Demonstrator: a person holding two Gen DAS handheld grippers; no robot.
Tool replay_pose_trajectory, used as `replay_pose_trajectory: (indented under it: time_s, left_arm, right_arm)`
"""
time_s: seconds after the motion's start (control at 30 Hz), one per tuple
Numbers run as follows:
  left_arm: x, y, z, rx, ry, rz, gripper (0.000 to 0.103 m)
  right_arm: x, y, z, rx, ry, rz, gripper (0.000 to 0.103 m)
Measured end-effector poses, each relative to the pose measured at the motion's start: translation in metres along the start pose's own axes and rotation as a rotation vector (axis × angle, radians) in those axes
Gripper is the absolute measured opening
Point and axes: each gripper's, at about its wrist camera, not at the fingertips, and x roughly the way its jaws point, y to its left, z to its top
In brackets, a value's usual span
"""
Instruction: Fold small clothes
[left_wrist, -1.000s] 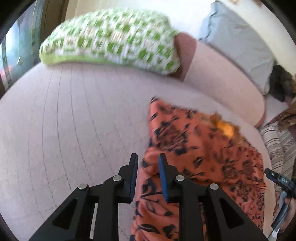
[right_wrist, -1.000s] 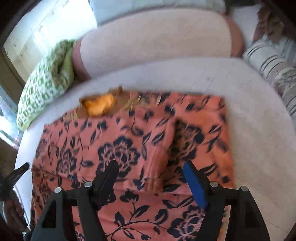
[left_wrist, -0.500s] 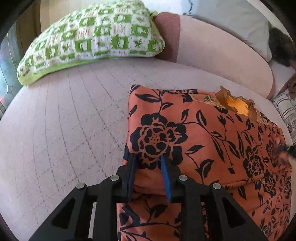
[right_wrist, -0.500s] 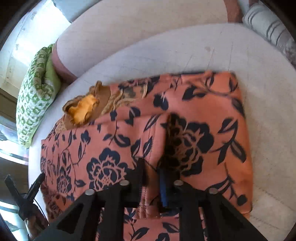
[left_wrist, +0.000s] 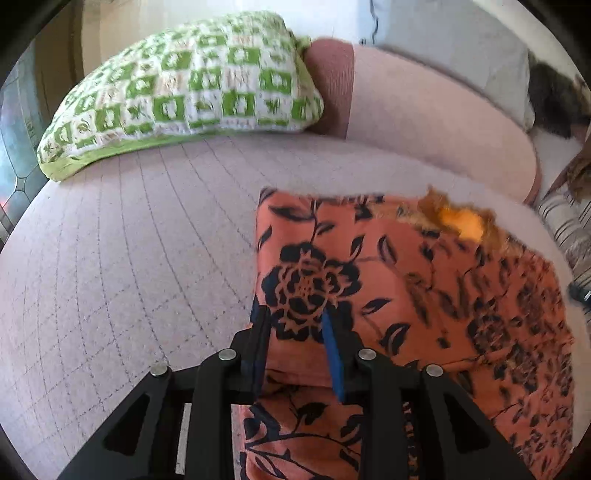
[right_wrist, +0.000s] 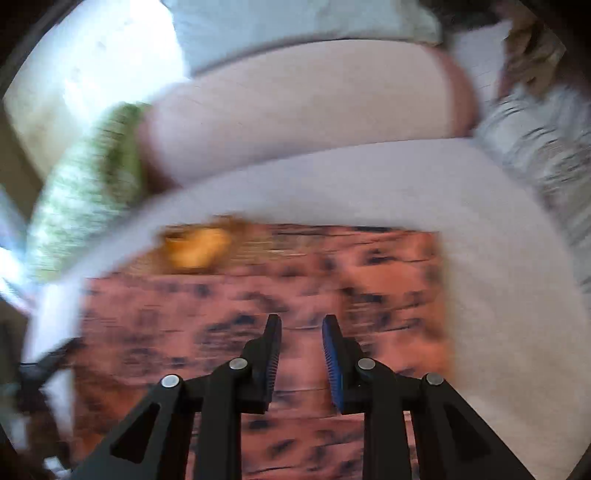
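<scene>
While the orange floral garment (left_wrist: 424, 295) lies spread on the pale pink quilted bed cover (left_wrist: 129, 258), the left gripper (left_wrist: 295, 317) has its two fingers closed on a raised fold at the garment's left edge, the cloth bunched between the blue pads just below a large dark flower print. A yellow-orange patch (left_wrist: 461, 221) shows at the garment's far edge. Beyond it sit a green-and-white checked pillow (left_wrist: 184, 92) and a pink bolster (left_wrist: 424, 110). In the heavily blurred right wrist view, the right gripper (right_wrist: 301, 325) hovers over the near middle of the garment (right_wrist: 258, 295), its fingers parted with a narrow gap and nothing visibly between them; whether the tips touch the cloth cannot be told.
</scene>
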Motion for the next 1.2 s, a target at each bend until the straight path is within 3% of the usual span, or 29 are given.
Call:
replay_pose_trajectory:
  time_s: [0.03,0.1,0.13,0.23,0.33,0.43,0.5,0.57,0.6,0.67,0.73,0.8,0.83,0.87,1.0,1.07,1.2]
  left_arm:
    - [0.000,0.000,0.000,0.001,0.007,0.012,0.040]
    - [0.016,0.003,-0.004,0.012,0.081,0.078,0.041]
    - [0.024,0.007,-0.008,0.005,0.125,0.097,0.045]
    - [0.010,0.015,0.000,-0.025,0.068,0.096,0.044]
    - [-0.005,0.008,0.020,-0.025,-0.005,0.004,0.044]
    - [0.001,-0.006,0.043,0.018,-0.035,-0.040,0.044]
    - [0.027,-0.001,0.050,-0.005,0.018,0.003,0.044]
    - [0.062,0.017,0.049,-0.065,0.135,0.111,0.044]
    - [0.063,0.027,0.048,-0.105,0.115,0.087,0.046]
    - [0.049,0.029,0.049,-0.099,0.062,0.091,0.045]
    - [0.036,0.032,0.050,-0.098,-0.006,0.096,0.045]
    - [0.052,0.039,0.048,-0.111,0.051,0.150,0.046]
    - [0.065,0.043,0.045,-0.124,0.108,0.154,0.047]
    - [0.059,0.045,0.045,-0.138,0.075,0.153,0.047]
    - [0.023,0.047,0.044,-0.122,0.008,0.139,0.047]
    - [-0.002,0.050,0.036,-0.107,-0.024,0.131,0.049]
    - [-0.070,0.064,0.005,-0.113,-0.067,0.025,0.064]
  right_arm:
    - [0.014,-0.005,-0.004,0.017,0.048,0.020,0.084]
    - [0.052,-0.029,-0.017,0.084,0.190,-0.034,0.082]
    - [0.049,-0.028,-0.016,0.085,0.161,-0.030,0.081]
    - [0.016,-0.013,-0.002,0.035,0.055,0.011,0.081]
    - [0.005,0.000,0.020,-0.019,-0.013,0.063,0.081]
    - [0.009,-0.002,0.031,0.024,-0.011,0.139,0.082]
    - [0.034,-0.017,0.035,0.072,0.056,0.215,0.082]
    - [0.075,-0.035,0.026,0.133,0.115,0.176,0.081]
    - [0.068,-0.040,0.025,0.159,0.078,0.215,0.081]
    - [0.057,-0.031,0.027,0.131,0.067,0.223,0.081]
    - [0.037,-0.024,0.031,0.083,0.016,0.283,0.082]
    - [0.041,-0.027,0.031,0.082,0.000,0.291,0.089]
    - [0.058,-0.034,0.030,0.093,0.049,0.235,0.091]
    - [0.072,-0.039,0.033,0.116,0.102,0.184,0.089]
    - [0.031,-0.035,0.026,0.100,0.005,0.242,0.088]
    - [0.003,-0.039,0.017,0.089,-0.031,0.217,0.088]
    - [-0.068,-0.062,-0.021,0.065,-0.080,0.155,0.088]
